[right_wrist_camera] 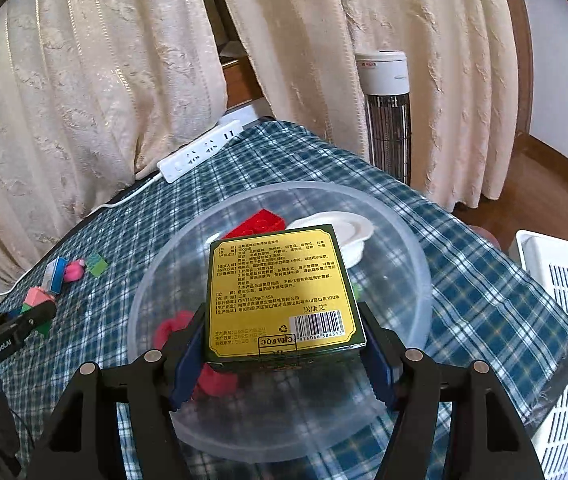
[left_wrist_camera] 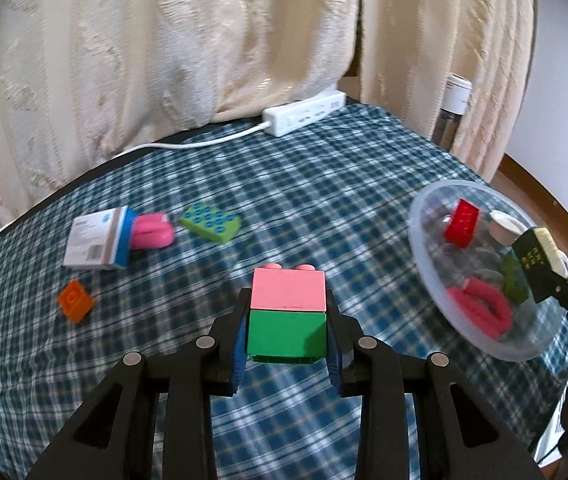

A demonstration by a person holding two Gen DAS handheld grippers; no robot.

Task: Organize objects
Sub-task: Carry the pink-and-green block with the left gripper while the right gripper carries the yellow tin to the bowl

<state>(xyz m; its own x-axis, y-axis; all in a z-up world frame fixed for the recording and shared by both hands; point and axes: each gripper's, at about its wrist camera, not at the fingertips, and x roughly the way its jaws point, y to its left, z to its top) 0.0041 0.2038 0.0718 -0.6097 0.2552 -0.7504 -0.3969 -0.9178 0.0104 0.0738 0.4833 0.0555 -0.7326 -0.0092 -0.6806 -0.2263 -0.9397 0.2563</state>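
My left gripper (left_wrist_camera: 287,336) is shut on a pink-and-green stacked block (left_wrist_camera: 288,312), held above the plaid tablecloth left of the clear plastic bowl (left_wrist_camera: 424,240). My right gripper (right_wrist_camera: 284,344) is shut on a green-and-yellow box (right_wrist_camera: 279,288), held over the clear bowl (right_wrist_camera: 404,240). The bowl holds a red brick (right_wrist_camera: 259,220), a white item (right_wrist_camera: 348,232), a red curled piece (right_wrist_camera: 171,328) and a green brick (left_wrist_camera: 514,276). On the cloth lie a green studded brick (left_wrist_camera: 209,222), a pink piece (left_wrist_camera: 151,232), a white-and-blue box (left_wrist_camera: 97,242) and an orange brick (left_wrist_camera: 75,300).
A white power strip (left_wrist_camera: 304,116) with its cable lies at the table's far edge by cream curtains. A tower heater (right_wrist_camera: 388,112) stands behind the table. A white slatted basket (right_wrist_camera: 564,320) sits at the right, off the table.
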